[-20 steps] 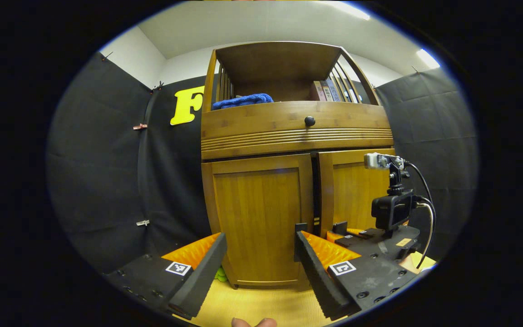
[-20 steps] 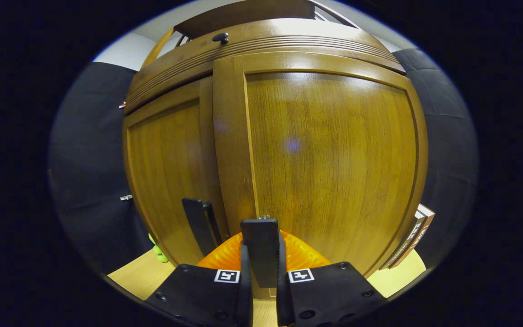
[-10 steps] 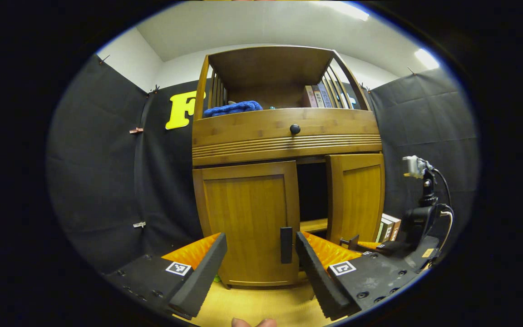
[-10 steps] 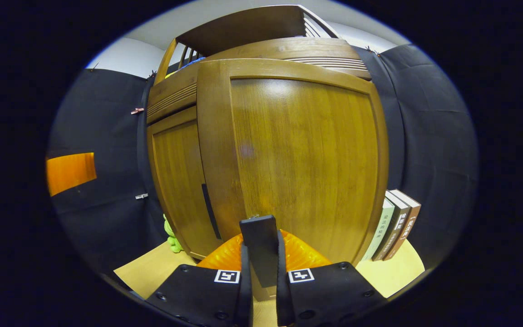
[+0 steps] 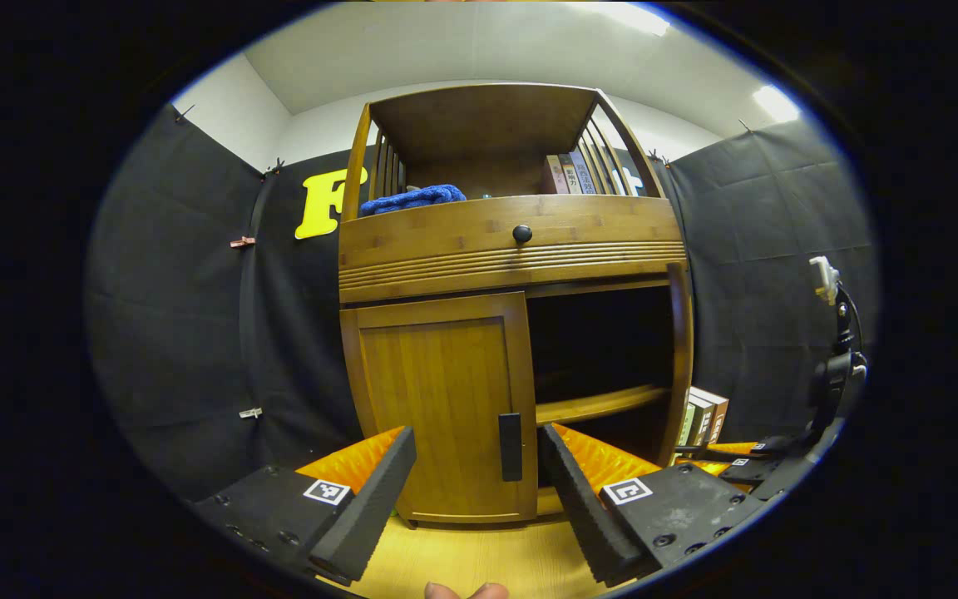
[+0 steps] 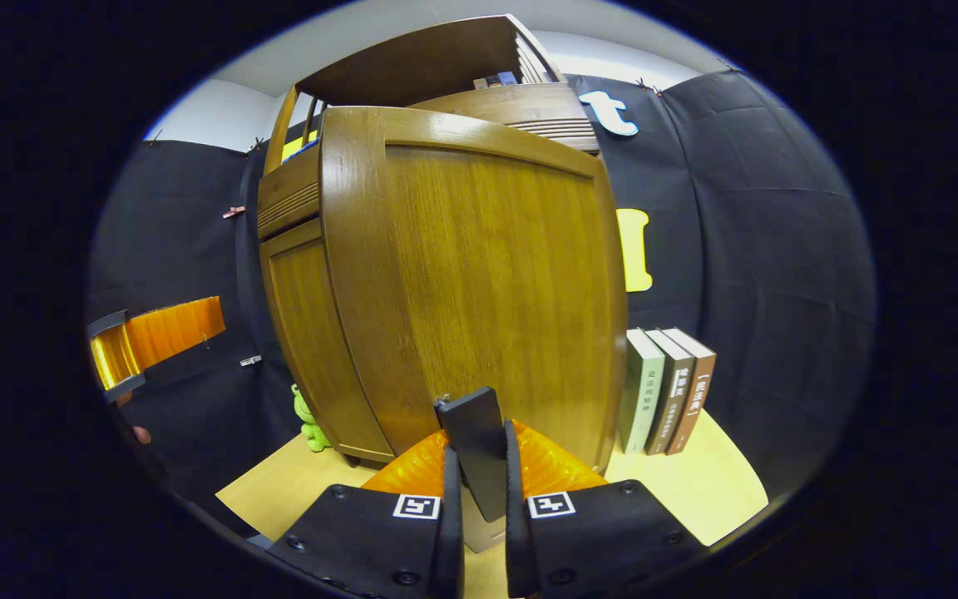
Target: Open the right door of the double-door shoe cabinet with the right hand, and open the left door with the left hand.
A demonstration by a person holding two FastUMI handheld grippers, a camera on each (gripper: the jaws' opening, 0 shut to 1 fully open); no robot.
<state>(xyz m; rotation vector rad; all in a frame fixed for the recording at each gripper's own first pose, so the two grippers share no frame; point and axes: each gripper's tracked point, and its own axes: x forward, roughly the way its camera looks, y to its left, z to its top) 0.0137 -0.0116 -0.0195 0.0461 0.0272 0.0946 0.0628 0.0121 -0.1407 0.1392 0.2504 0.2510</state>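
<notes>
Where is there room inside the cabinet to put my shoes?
The right half stands open: the wooden shelf inside looks bare, with dark space above it. The left door is shut, its handle between the open left tongs. Outside, the right door, held by the right tongs, and three books crowd that side.

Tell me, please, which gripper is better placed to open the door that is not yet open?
The left gripper. It is open and faces the closed left door's handle, which sits between its fingers. The right gripper is shut on the right door's handle.
</notes>
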